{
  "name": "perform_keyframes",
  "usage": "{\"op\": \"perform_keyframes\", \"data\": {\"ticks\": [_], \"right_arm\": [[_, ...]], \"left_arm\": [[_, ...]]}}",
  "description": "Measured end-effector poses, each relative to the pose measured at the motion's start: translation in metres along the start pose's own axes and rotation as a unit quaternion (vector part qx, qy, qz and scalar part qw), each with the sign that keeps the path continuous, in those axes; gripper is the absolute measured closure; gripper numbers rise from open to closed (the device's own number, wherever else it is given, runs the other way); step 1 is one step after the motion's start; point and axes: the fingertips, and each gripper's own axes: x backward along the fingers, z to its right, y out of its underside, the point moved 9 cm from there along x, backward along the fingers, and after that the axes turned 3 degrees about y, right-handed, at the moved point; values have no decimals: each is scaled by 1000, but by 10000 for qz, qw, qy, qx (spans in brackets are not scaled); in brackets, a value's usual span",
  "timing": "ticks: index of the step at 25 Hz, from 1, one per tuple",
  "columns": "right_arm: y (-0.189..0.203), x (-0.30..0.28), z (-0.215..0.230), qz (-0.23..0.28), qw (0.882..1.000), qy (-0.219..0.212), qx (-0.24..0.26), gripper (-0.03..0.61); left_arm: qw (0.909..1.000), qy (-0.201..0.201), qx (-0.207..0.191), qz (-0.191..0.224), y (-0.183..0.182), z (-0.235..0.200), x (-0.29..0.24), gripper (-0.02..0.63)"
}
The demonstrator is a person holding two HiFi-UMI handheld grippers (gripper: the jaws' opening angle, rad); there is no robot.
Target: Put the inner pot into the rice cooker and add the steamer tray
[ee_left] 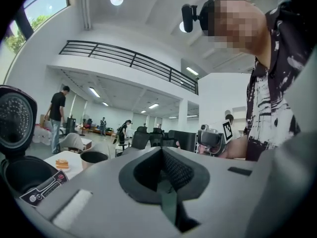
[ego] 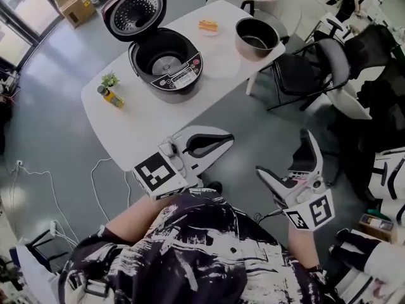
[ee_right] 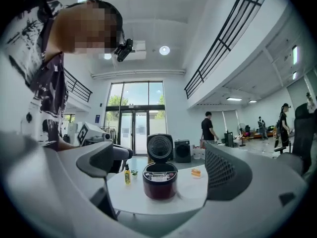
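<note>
The left hand-held gripper (ego: 223, 140) hangs close to the person's body, over the near edge of the tabletop (ego: 136, 128). Its jaws are pressed together on nothing. The right hand-held gripper (ego: 285, 154) is just beside it, off the tabletop's edge over the floor, with its jaws spread and empty.

Ahead of the left hand-held gripper and a little to its left stands the rice cooker (ego: 166, 62), its lid (ego: 134, 8) thrown back and its well bare. The inner pot (ego: 256, 38) lies farther out. It sits upright with its mouth up at the tabletop's far corner, ahead of the right hand-held gripper and to the right of the cooker, well apart from both hand-held grippers.

The right one looks nearer to the pot, so the reach is probably forward and slightly left for that hand. No steamer tray can be made out.
</note>
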Motion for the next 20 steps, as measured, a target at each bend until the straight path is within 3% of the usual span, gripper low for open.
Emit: {"op": "perform_keyframes", "data": {"ticks": [13, 20], "right_arm": [[37, -186, 54, -420, 9894, -1391, 71, 48], [56, -285, 103, -662, 9898, -1262, 72, 48]], "left_arm": [[9895, -1325, 162, 550, 14, -129, 43, 609], [9762, -2080, 135, 596, 4, -200, 87, 609]]}}
